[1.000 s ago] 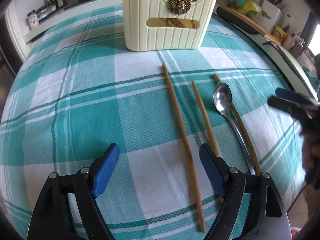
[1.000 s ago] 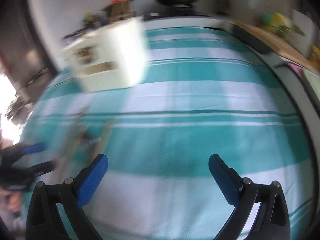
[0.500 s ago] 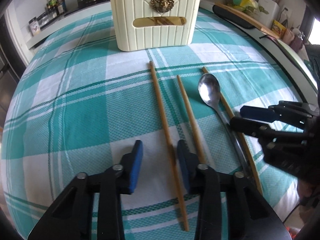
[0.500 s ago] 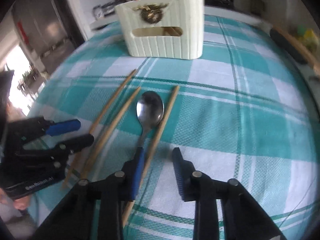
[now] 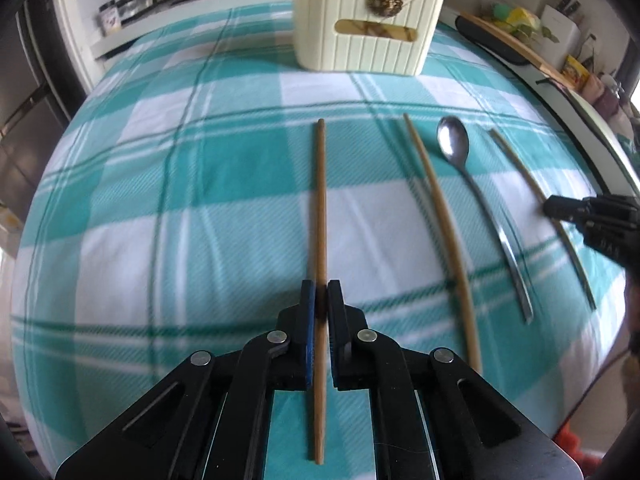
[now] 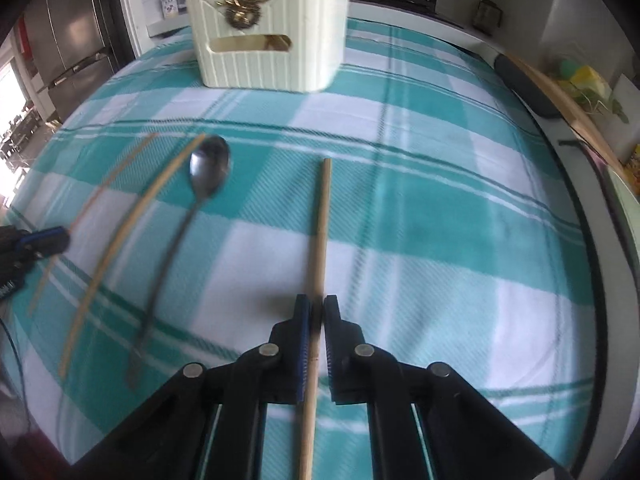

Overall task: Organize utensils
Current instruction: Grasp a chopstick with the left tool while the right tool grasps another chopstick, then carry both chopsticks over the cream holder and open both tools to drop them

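Left gripper (image 5: 321, 294): fingers just closed and now clamped on the leftmost chopstick (image 5: 320, 200), which runs straight ahead out of the fingers and back beneath them, over the teal-and-white checked tablecloth (image 5: 160, 208) on the tabletop. Right of those fingers, a second chopstick (image 5: 438, 224) flat on the cloth, then a metal spoon (image 5: 476, 200) with its bowl at the far end. Further right, right gripper (image 6: 316, 310): fingers likewise just closed, clamped on a third chopstick (image 6: 320, 224) that points ahead out of them. Seen from the left wrist, that chopstick (image 5: 536, 208) sits rightmost, with the right gripper's black tip (image 5: 560, 208) on it. Far ahead of both pairs of fingers, a cream ribbed holder (image 5: 366, 32) upright on the cloth, wooden sticks rising from its top.
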Available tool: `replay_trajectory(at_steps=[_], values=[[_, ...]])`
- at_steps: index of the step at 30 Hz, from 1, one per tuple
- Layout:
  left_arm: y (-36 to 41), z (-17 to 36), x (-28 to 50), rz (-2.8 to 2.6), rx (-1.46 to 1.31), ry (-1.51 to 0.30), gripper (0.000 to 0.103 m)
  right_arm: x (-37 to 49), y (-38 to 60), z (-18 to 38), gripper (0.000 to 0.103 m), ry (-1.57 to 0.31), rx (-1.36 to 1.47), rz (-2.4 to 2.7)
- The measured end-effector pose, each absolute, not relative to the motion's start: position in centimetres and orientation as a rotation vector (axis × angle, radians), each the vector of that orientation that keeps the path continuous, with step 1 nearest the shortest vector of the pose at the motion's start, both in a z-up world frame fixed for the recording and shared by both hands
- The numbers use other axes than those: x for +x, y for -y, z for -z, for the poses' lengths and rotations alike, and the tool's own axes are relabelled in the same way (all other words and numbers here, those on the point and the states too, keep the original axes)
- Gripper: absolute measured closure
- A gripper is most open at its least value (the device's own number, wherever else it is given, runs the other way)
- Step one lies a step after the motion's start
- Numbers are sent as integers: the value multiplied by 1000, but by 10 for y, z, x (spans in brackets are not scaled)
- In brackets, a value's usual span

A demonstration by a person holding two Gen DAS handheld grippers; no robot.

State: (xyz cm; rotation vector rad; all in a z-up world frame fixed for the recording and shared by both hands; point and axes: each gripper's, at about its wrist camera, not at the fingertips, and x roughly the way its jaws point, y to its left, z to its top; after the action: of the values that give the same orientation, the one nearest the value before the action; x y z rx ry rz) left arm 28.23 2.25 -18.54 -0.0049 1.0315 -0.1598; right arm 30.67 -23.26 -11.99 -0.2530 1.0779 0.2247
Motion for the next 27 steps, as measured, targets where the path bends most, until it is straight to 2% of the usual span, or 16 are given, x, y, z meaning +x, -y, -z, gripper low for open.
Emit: replay_trajectory(at_steps=[1, 2, 3, 4, 5, 6, 11, 14, 19, 20, 21, 22, 23, 27], values=[[-25, 184, 282, 174, -13, -1043, 97, 307, 236, 119, 95, -1090, -252, -229], [-27, 182, 285, 202, -25, -1058, 90, 308, 239, 118, 93, -1105, -241, -243], [-29, 180, 289, 233, -36, -1067, 75, 310, 242, 117, 89, -1126, -222, -262], [-31, 176, 292, 250, -44, -1063, 67, 313, 245, 116, 84, -1143, -203, -279], [-32, 171, 296, 263, -49, -1055, 54, 315, 247, 115, 77, -1154, -188, -290], [-31, 166, 304, 284, -39, -1053, 49, 319, 248, 113, 74, -1169, -179, -301], [-11, 164, 340, 316, 97, -1078, 49, 335, 242, 116, 74, -1235, -202, -332], [-2, 175, 361, 305, 140, -1118, 50, 347, 233, 118, 74, -1234, -243, -336], [4, 182, 384, 280, 157, -1136, 60, 377, 224, 118, 74, -1215, -226, -322], [6, 181, 389, 279, 154, -1134, 69, 386, 222, 118, 74, -1208, -209, -316], [7, 180, 393, 284, 143, -1130, 89, 392, 220, 118, 75, -1209, -202, -310], [7, 181, 396, 286, 136, -1129, 98, 396, 218, 118, 92, -1201, -204, -302], [7, 181, 399, 286, 127, -1126, 98, 401, 216, 118, 96, -1194, -219, -288], [0, 166, 399, 276, 87, -1057, 99, 407, 219, 107, 96, -1145, -146, -278]])
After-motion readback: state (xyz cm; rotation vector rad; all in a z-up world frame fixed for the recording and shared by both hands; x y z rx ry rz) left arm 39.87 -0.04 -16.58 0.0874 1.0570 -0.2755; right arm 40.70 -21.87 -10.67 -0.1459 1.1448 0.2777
